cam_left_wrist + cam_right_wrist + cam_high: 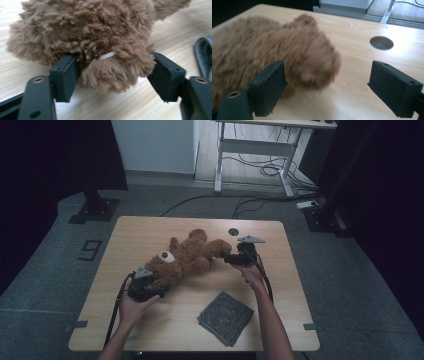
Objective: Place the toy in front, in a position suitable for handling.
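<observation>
- The step in hand looks like taking hold of the teddy bear (187, 259) at both ends, ready to lift or shift it; it lies near the middle of the table (150, 320), with a folded grey cloth (225, 317) just nearer the person.
- The left gripper (150, 287) has a tuft of the bear's fur between its jaws; the pads touch the fluff on both sides, but the jaws stand wide, so I judge it not yet clenched.
- The right gripper (227, 257) is released, jaws wide apart, one beside the bear's limb (317, 67), the other over bare wood.
- Next, each gripper needs to close firmly on its part of the bear.
- The bear's long axis runs diagonally: head toward the left gripper, legs toward the right gripper and the far edge.
</observation>
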